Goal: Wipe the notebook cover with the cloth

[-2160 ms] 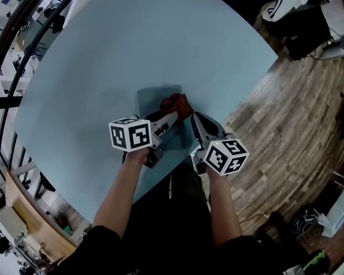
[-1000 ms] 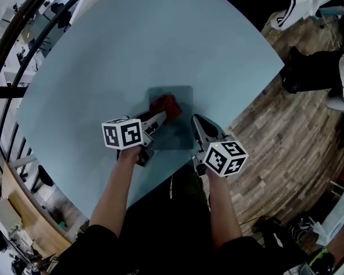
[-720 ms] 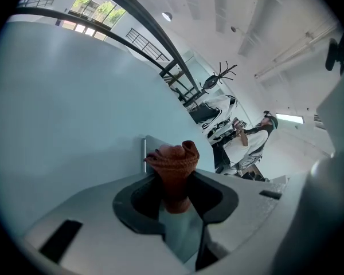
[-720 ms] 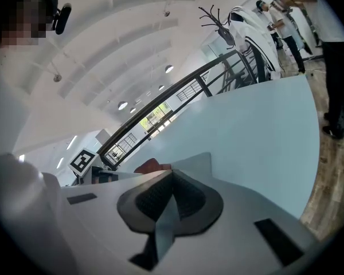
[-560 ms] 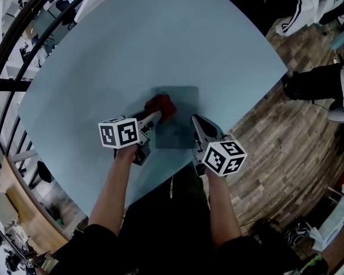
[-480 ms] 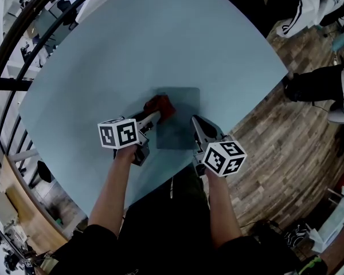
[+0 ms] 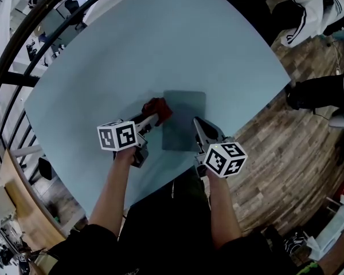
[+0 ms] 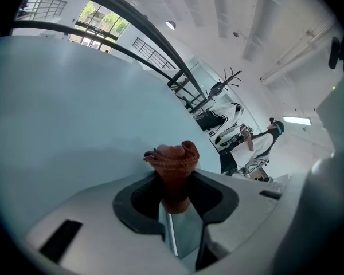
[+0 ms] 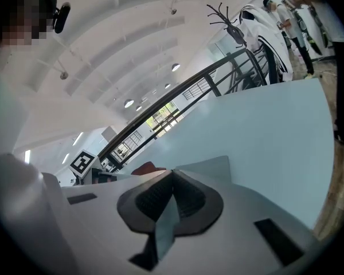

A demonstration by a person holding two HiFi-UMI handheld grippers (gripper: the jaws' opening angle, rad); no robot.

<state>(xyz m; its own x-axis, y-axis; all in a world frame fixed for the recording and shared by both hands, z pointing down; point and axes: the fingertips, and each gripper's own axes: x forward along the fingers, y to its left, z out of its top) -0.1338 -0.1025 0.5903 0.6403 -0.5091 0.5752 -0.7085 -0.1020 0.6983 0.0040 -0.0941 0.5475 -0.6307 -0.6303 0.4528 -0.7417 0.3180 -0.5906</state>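
Head view showed a pale blue worktop (image 7: 132,44) with a grey-blue notebook (image 7: 185,116) lying flat close to its near edge, in front of the person. The cloth (image 7: 156,108), a dark red bunched wad, sat at the notebook's left edge near the far left corner, touching the cover there and partly over the bare worktop. The left claw (image 7: 150,119) reached in from the near side with its marker cube (image 7: 118,136) behind it. In the left gripper view its two jaws were closed on the cloth, which was pinched between the dark pads with its crumpled top bulging out past the tips. The right claw (image 7: 196,123) pointed at the notebook's right side near the near right corner, its tips over the cover; whether they touched it could not be told. In the right gripper view its jaws were pressed together with nothing between them, and the notebook's cover lay just beyond the tips, with the red cloth to its left. Wooden floor (image 7: 275,148) showed past the worktop's right edge.
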